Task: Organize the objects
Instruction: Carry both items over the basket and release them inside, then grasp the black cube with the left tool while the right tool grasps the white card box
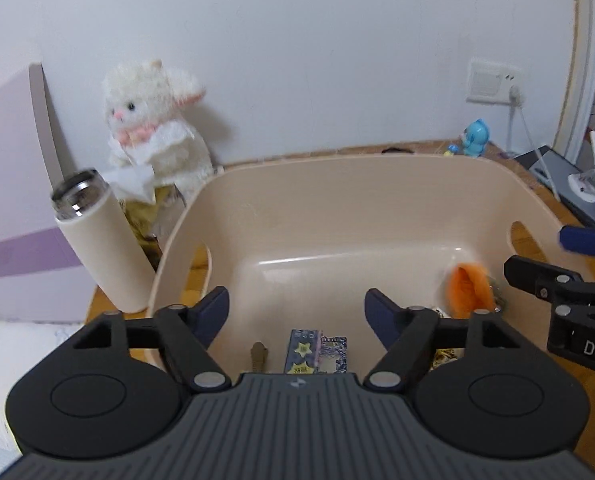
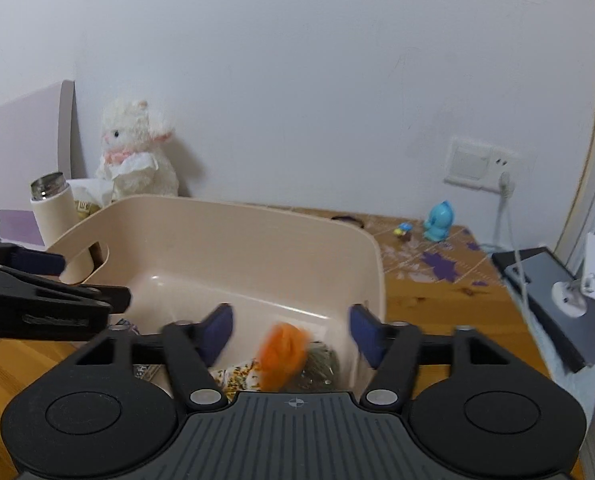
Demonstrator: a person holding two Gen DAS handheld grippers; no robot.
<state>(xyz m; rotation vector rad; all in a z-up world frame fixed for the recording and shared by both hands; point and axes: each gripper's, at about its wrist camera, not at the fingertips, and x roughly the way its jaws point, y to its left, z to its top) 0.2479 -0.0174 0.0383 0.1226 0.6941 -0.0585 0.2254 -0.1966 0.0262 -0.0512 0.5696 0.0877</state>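
A beige plastic bin [image 1: 377, 200] [image 2: 225, 240] stands on the wooden table. Inside lie an orange fuzzy toy [image 1: 467, 290] [image 2: 283, 352], a blue patterned packet [image 1: 303, 350], a small brown piece [image 1: 258, 356] and speckled packets [image 2: 237, 376]. My left gripper [image 1: 297, 314] is open and empty over the bin's near side. My right gripper [image 2: 289, 334] is open and empty, just above the orange toy, which looks blurred. The right gripper shows at the right edge of the left wrist view [image 1: 569, 264].
A cream thermos [image 1: 101, 240] [image 2: 53, 216] stands left of the bin. A white plush lamb [image 1: 153, 136] [image 2: 137, 156] sits at the wall. A blue figurine [image 1: 475, 138] [image 2: 437, 222] stands at the back right. A laptop [image 2: 553, 300] with a white stand lies at the right.
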